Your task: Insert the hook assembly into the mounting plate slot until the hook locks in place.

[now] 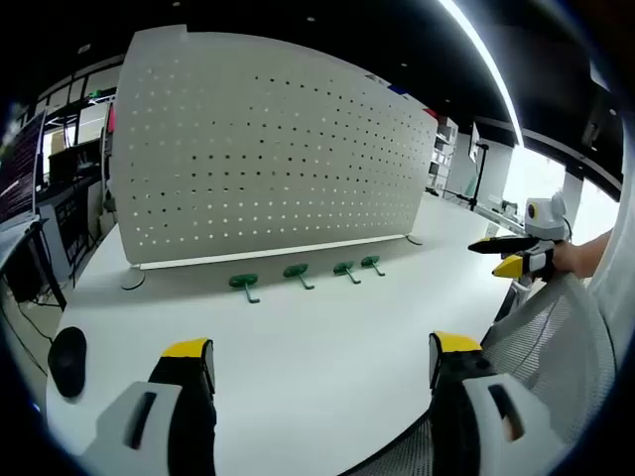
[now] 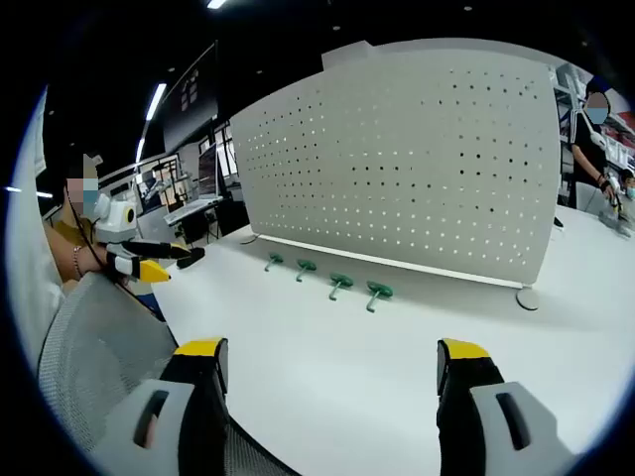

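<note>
Lying in a row at the middle of the left gripper view, four green hooks (image 1: 244, 284) (image 1: 297, 273) (image 1: 346, 269) (image 1: 372, 263) rest on the white surface (image 1: 327, 357) just in front of the foot of the upright pegboard (image 1: 268, 149), apart from it and from each other. They look like small moulded plastic pieces, each a rounded head with a thin stem, so I judge them light, stiff and a little slick; the broad head seems the safest place to pinch, leaving the stem free to enter a hole. The pegboard is a pale, matte sheet dotted with regular round holes, standing on round feet. The left claw (image 1: 322, 362) stands wide and empty at the bottom of its frame, yellow-tipped jaws well short of the hooks. The right claw (image 2: 332, 365) is likewise spread wide and holds nothing. A dark computer mouse (image 1: 66, 359) sits at lower left, and mesh chair backing (image 2: 94, 347) shows at the edges.
</note>
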`<state>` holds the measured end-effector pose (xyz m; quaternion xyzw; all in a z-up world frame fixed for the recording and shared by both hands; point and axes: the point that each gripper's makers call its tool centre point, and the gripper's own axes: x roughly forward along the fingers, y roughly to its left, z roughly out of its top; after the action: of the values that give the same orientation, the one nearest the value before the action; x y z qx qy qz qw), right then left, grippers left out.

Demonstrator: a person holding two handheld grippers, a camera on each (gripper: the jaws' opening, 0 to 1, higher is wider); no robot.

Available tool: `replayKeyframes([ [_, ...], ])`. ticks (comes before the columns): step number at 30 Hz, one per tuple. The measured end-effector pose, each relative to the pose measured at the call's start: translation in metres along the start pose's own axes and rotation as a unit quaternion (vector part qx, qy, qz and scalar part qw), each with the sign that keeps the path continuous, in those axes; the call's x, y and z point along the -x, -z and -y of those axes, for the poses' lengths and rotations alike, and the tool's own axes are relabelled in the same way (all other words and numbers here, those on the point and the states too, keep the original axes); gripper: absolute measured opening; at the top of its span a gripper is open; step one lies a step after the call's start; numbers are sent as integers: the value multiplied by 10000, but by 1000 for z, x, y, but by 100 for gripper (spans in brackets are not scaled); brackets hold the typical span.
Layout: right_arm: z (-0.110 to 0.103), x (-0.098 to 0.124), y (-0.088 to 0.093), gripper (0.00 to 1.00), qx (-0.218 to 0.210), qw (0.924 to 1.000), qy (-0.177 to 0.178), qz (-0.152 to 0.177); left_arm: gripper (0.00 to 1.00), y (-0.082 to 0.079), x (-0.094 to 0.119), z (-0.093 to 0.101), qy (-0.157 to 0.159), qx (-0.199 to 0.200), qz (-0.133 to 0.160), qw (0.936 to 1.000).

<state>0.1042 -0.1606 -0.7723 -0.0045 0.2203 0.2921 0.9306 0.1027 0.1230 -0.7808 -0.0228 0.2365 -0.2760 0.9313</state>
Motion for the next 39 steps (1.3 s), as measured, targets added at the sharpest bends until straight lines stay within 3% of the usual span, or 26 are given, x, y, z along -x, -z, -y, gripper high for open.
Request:
replayKeyframes([
  [39, -1, 1, -2, 83, 89, 10000, 1, 36, 91, 1, 0, 0, -24, -115, -54, 9999],
])
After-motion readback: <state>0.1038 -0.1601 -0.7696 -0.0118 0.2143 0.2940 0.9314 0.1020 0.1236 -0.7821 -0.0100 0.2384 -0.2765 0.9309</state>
